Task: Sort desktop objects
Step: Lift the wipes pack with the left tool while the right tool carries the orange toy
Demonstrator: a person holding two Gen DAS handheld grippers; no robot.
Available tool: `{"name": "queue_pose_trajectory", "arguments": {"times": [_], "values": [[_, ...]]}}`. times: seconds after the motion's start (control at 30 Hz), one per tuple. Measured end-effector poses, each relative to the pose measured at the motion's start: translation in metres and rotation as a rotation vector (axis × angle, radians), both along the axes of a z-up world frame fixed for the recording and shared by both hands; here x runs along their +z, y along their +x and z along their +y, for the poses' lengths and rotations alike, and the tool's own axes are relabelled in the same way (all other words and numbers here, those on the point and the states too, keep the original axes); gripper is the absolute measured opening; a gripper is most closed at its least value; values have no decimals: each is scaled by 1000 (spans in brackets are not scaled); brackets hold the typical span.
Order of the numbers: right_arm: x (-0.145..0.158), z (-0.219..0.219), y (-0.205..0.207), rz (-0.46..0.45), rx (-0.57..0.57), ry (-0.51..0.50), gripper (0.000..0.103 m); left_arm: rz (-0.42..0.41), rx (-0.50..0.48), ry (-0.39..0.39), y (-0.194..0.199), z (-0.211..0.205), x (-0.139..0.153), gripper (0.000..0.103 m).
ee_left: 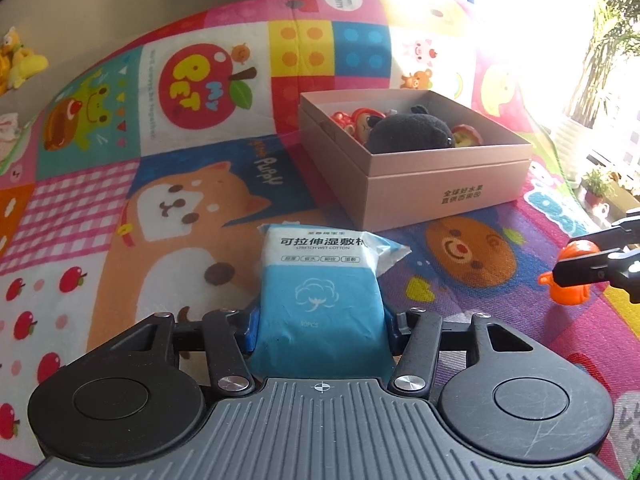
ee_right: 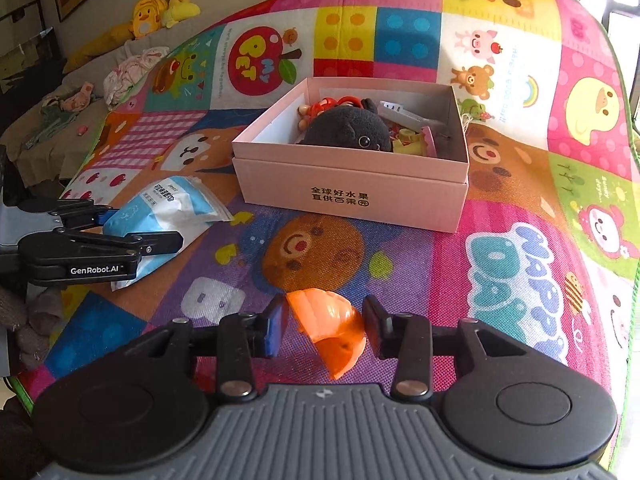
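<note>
Left gripper around cotton pack

Glare is washing out the far right mat; the black plush is hiding the box's toys.

From the right wrist view, bare play mat lies open toward twelve o'clock up to the pink box, whose front wall blocks the way. At nine o'clock the left gripper and its wipes pack crowd the passage. The box's inside seems mostly filled by a black plush and small toys.
</note>
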State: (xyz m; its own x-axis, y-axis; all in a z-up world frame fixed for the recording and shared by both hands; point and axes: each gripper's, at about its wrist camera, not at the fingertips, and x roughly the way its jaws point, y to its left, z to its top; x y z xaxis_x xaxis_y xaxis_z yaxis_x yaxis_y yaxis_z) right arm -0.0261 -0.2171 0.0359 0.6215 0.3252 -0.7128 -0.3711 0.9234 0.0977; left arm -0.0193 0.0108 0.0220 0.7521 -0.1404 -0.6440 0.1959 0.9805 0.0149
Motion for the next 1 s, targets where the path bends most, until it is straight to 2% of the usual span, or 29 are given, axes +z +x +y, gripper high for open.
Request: {"name": "queue_pose_trajectory", "arguments": {"times": [0.07, 0.33, 0.47, 0.6, 0.73, 0.77, 0.8, 0.83, 0.9, 1.0], "values": [[3, 0, -2, -13, -6, -7, 38, -25, -22, -1, -8, -3, 9, 58], [18, -9, -11, -71, -15, 23, 20, -171, -55, -37, -22, -17, 64, 58], [22, -20, -14, -79, -30, 45, 16, -223, -68, -41, -24, -25, 81, 58], [23, -29, -16, -80, -41, 55, 14, -225, -90, -48, -26, -31, 83, 58], [14, -26, -18, -63, -28, 19, 14, -165, -100, -40, -25, -36, 63, 58], [11, -24, -20, -75, -25, -5, 16, -138, -96, -40, -25, -34, 54, 58], [7, -21, -22, -92, -24, -38, 33, -116, -92, -41, -24, -34, 47, 58], [4, -18, -24, -121, -31, -70, 64, -90, -87, -44, -23, -31, 38, 58], [-1, -14, -27, -193, -44, -110, 90, -44, -76, -50, -22, -27, 24, 59], [-8, -11, -17, -164, -26, -110, 90, 11, -63, -37, -21, -24, 5, 59]]}}
